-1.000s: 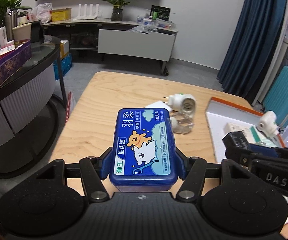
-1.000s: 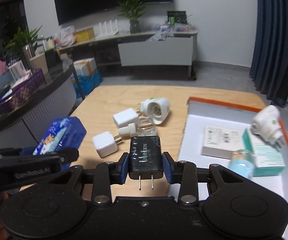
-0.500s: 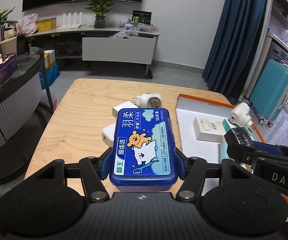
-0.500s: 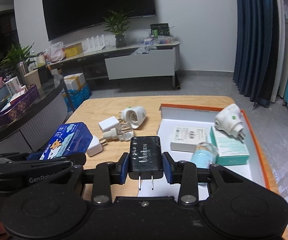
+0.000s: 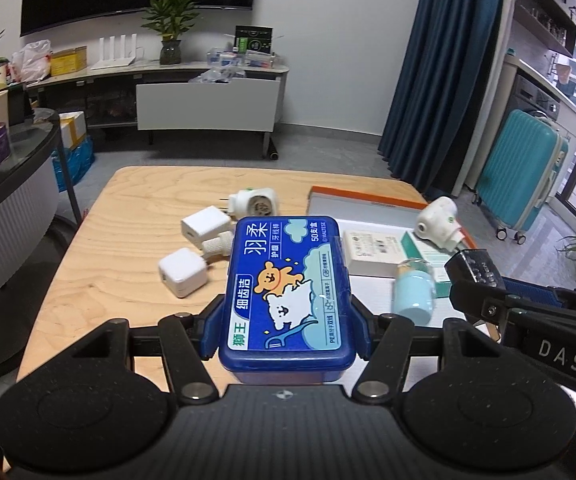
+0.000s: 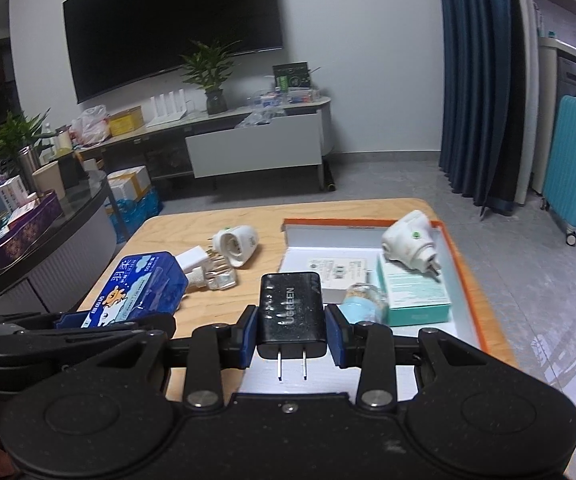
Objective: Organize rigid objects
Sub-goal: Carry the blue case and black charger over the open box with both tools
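Note:
My left gripper (image 5: 286, 330) is shut on a blue floss-pick box (image 5: 288, 292) and holds it above the wooden table (image 5: 108, 280); the box also shows in the right wrist view (image 6: 136, 292). My right gripper (image 6: 291, 330) is shut on a black charger (image 6: 291, 312), prongs toward the camera, held near the front of the orange-rimmed white tray (image 6: 463, 276). In the left wrist view the charger (image 5: 473, 270) shows at the right. The tray holds a white box (image 6: 335, 274), a teal box (image 6: 411, 292), a white plug-in device (image 6: 407, 246) and a light blue bottle (image 6: 361, 306).
Loose on the table left of the tray lie two white charger cubes (image 5: 184, 268) (image 5: 204, 226), a small clear bottle (image 6: 216, 278) and a white plug-in device (image 5: 254, 204). A dark counter (image 5: 4, 184) stands at the left, a teal suitcase (image 5: 519, 176) at the right.
Both grippers have pulled back and risen, so more of the table and tray shows. Each keeps its object.

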### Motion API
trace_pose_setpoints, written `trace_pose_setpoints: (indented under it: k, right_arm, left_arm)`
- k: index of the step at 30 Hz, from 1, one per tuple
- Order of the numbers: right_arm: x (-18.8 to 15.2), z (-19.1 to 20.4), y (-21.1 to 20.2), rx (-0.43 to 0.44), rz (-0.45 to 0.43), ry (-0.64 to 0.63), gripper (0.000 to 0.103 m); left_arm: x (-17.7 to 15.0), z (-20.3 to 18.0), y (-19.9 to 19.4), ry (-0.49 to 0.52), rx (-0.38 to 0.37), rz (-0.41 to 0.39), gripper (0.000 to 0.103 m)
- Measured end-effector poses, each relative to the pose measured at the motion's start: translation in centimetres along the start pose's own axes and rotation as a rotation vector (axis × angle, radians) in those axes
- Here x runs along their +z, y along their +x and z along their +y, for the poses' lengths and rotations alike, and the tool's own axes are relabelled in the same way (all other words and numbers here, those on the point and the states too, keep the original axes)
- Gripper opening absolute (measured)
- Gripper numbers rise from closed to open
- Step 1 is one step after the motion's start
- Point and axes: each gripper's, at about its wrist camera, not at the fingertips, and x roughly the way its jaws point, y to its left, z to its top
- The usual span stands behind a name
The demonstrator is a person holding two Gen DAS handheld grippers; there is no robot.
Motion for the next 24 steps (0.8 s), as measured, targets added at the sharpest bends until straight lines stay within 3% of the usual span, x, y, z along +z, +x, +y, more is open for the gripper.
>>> trace_pose_setpoints:
  k: [24]
  right_arm:
    - [-0.5, -4.7, -2.9, -0.082, -0.046, 0.080, 0.044]
  left_arm:
    - [-0.1, -5.0, 0.2, 0.083, -0.073, 0.000, 0.062]
